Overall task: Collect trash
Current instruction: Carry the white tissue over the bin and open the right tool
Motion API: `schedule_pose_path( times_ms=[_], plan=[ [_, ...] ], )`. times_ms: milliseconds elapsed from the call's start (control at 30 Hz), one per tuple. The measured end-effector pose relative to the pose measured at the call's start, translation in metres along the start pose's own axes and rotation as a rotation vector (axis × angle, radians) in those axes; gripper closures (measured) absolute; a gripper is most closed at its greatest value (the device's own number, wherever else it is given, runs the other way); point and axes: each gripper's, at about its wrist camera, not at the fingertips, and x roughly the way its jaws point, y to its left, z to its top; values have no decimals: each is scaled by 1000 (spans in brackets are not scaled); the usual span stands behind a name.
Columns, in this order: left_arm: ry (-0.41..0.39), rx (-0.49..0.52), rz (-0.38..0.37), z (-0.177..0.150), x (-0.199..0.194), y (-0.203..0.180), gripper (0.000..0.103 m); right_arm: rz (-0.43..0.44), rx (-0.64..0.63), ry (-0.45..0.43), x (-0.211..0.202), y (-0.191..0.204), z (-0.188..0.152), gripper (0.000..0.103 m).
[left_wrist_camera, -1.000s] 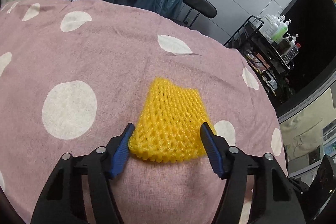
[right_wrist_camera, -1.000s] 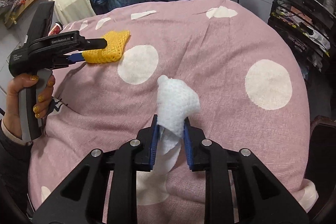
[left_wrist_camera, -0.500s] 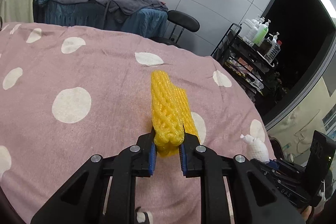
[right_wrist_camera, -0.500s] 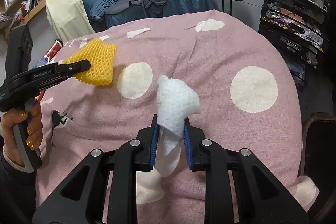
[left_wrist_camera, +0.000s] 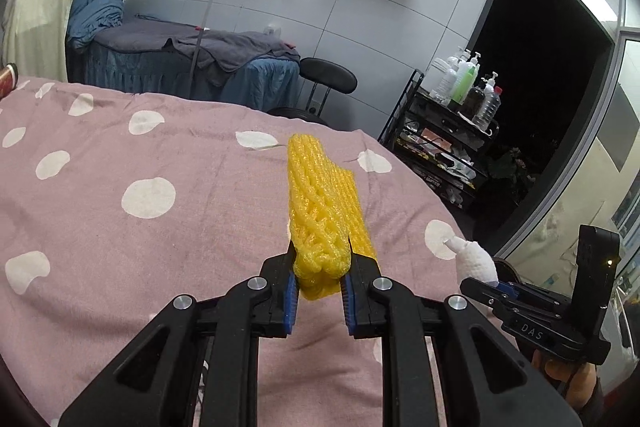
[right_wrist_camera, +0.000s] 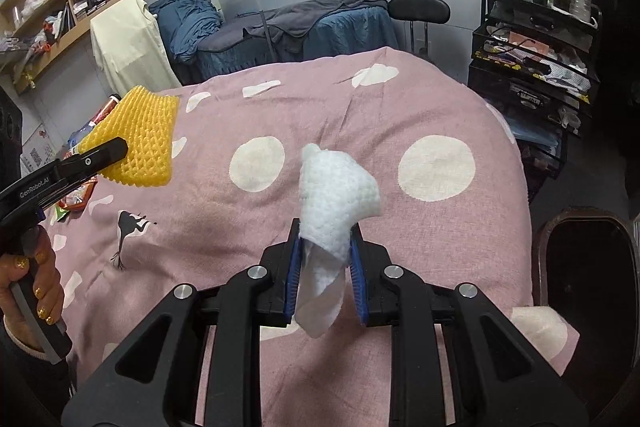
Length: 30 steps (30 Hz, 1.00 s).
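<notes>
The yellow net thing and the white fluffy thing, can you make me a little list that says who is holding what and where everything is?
left tongs: shut on the yellow foam net, lifted off the bed
right tongs: shut on the white foam net, also in the air
underneath: pink bedspread with white dots
dark bin: beside the bed, to the right of the right tongs
both hands: full

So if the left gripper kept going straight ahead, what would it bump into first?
Probably the pink spotted blanket. The left gripper, shut on the yellow foam net, points forward and slightly down over it; depth is hard to judge.
</notes>
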Motion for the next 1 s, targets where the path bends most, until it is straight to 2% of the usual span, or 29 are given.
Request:
schedule_pose_path(
  times_ms=[167,400,1000],
  plan=[
    [-22,38,-23,-11,-12,-21,85,-13,23,-32,-22,-10,-12,80],
    [-15,35,-108,-24,-17,-45,85,-38,80,-72,-49,-35,-27,80],
    [39,70,-257,-49,-3,-111,85,-171,246,-123,-97,-111,-65,80]
  ],
)
